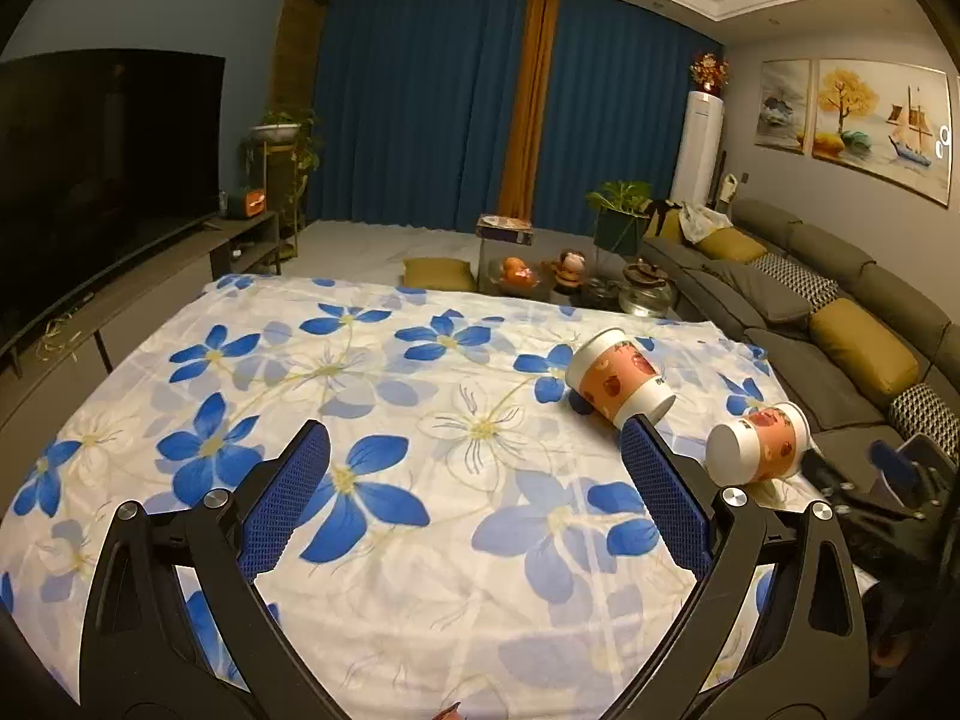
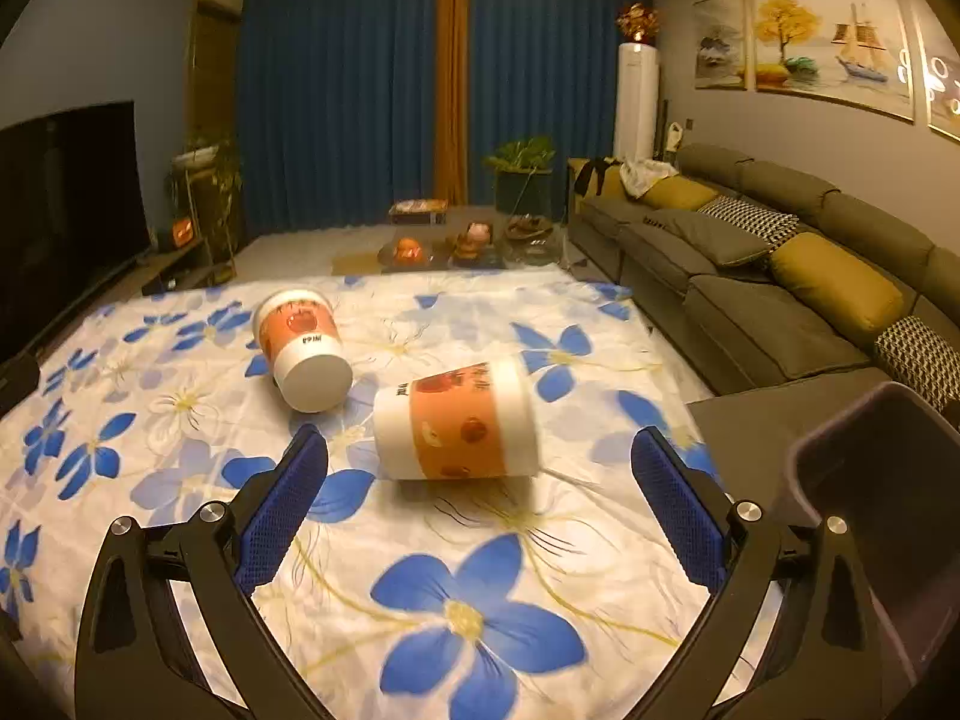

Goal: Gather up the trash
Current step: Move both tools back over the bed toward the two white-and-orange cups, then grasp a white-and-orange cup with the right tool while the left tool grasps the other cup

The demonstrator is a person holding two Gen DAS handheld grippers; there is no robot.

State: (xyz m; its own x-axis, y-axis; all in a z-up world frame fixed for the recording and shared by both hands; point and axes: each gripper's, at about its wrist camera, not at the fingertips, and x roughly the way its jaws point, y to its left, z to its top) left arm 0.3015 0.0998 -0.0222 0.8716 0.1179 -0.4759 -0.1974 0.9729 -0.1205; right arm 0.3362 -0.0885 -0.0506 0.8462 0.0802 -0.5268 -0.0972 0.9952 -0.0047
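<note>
Two paper cups on their sides near the surface's (image 2: pixel 180 468) right edge; nearer cup (image 2: pixel 459 420), long axis crosswise, lies just ahead of the right gripper (image 2: pixel 480 468), fingers spread, empty; left gripper (image 1: pixel 474 462) likewise spread, farther; farther cup (image 2: pixel 303 348) beyond.

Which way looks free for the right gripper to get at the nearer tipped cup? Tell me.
Probably yes, straight ahead: the right gripper is open, the nearer cup lies on its side just beyond its fingertips, and only bare tablecloth lies between.

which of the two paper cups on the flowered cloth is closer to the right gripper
The nearer paper cup, lying on its side just ahead of the open right gripper. The other cup lies farther back and to the left, its white base facing the camera.
</note>
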